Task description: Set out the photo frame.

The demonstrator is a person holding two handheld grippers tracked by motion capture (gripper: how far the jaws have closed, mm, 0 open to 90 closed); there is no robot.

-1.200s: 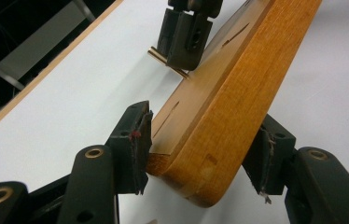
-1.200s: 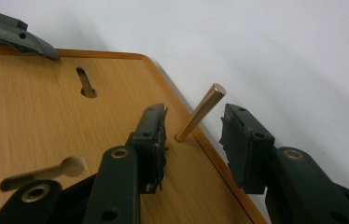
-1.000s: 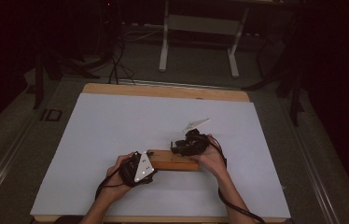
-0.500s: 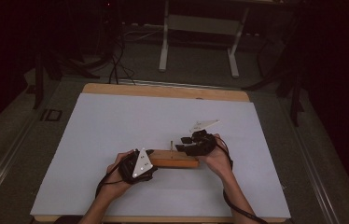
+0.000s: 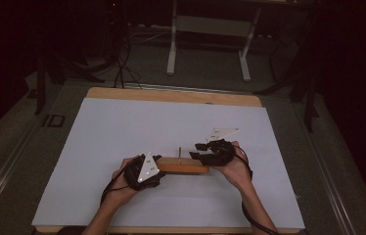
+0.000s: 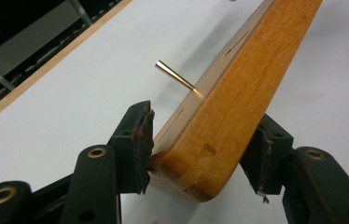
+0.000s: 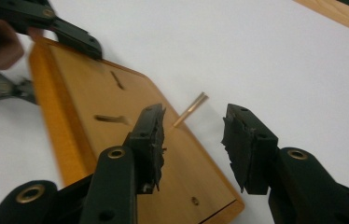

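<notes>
Flat orange-brown wooden board [image 5: 183, 168] with a thin brass peg [image 5: 179, 152] standing in it lies on the white counter [image 5: 122, 127]. Left gripper [image 6: 196, 154] clamps its near end; right gripper [image 7: 193, 140] hovers released above the far end, jaws having just narrowed slightly.

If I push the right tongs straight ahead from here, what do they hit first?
Probably the thin brass pin standing up from the wooden board; it sits ahead, roughly between the open right tongs, though depth is unclear.
</notes>
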